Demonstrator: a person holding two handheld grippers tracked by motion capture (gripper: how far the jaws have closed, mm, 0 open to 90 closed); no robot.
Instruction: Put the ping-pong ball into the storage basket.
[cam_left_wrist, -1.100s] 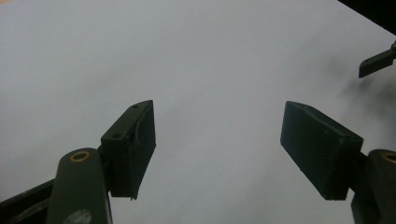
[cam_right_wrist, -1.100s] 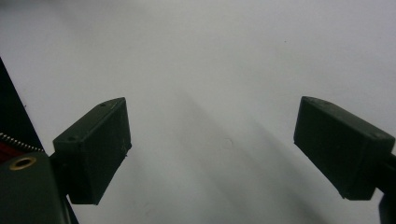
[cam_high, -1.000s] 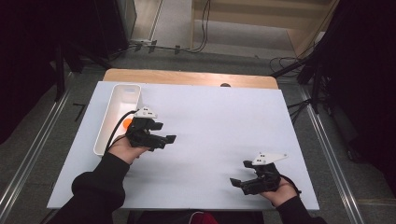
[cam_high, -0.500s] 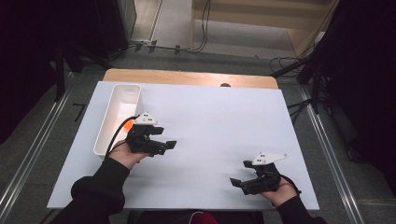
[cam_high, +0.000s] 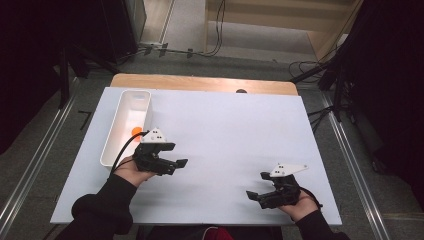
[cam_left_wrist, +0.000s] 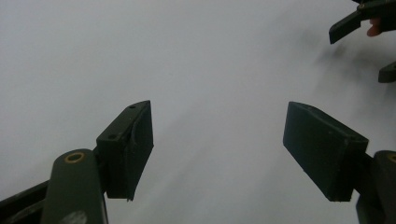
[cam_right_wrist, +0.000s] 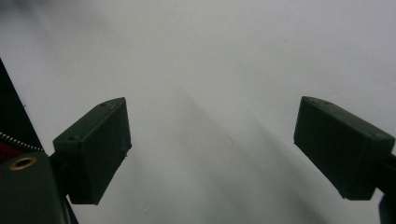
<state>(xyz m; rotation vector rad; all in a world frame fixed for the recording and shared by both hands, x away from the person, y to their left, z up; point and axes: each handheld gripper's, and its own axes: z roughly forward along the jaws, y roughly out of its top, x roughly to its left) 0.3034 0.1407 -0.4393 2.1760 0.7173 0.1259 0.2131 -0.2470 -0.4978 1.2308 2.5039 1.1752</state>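
From the high view, we judged the step best done by keeping our left gripper (cam_high: 181, 162) low and level beside the white bin (cam_high: 111, 146); its orange ball (cam_high: 136, 131) lay behind the jaws. In both gripper views, jaws stood apart over bare tabletop (cam_left_wrist: 201, 70), right gripper (cam_right_wrist: 212, 149) included.

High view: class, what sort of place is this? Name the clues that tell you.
Probably a lab or recording workspace, not a home: a white-covered table with one white tray, loose cables on the floor, and metal rails alongside.
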